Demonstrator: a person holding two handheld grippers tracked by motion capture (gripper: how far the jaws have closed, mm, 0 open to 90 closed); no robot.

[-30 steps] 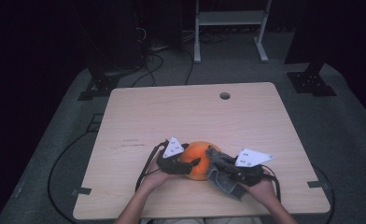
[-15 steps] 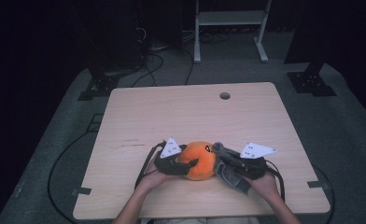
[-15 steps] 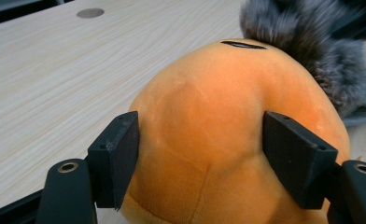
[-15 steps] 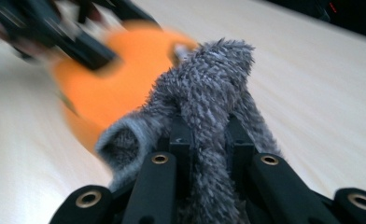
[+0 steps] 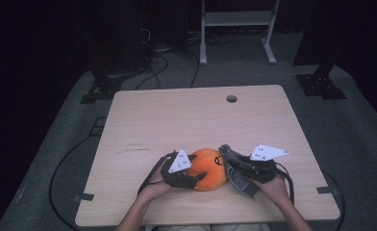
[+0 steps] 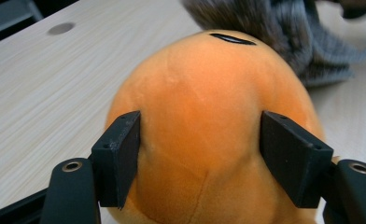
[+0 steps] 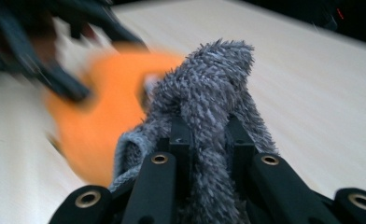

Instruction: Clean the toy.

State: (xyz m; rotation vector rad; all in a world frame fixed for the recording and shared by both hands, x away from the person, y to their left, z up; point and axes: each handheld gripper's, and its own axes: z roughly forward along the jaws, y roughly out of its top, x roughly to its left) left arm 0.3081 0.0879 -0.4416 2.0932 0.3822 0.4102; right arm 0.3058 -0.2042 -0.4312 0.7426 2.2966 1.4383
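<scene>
We clamp the round orange plush toy (image 6: 209,135) with our left gripper (image 6: 204,154); our right gripper (image 7: 208,149) pinches the fuzzy grey cloth (image 7: 214,88), hiding the toy's right side.

A light wooden table (image 5: 177,120) fills the middle of the high view, with a round cable hole (image 5: 232,98) near its far edge. An orange plush toy (image 5: 210,168) rests on it at lower centre, touching a grey fuzzy cloth (image 5: 237,175) just to its right.
</scene>
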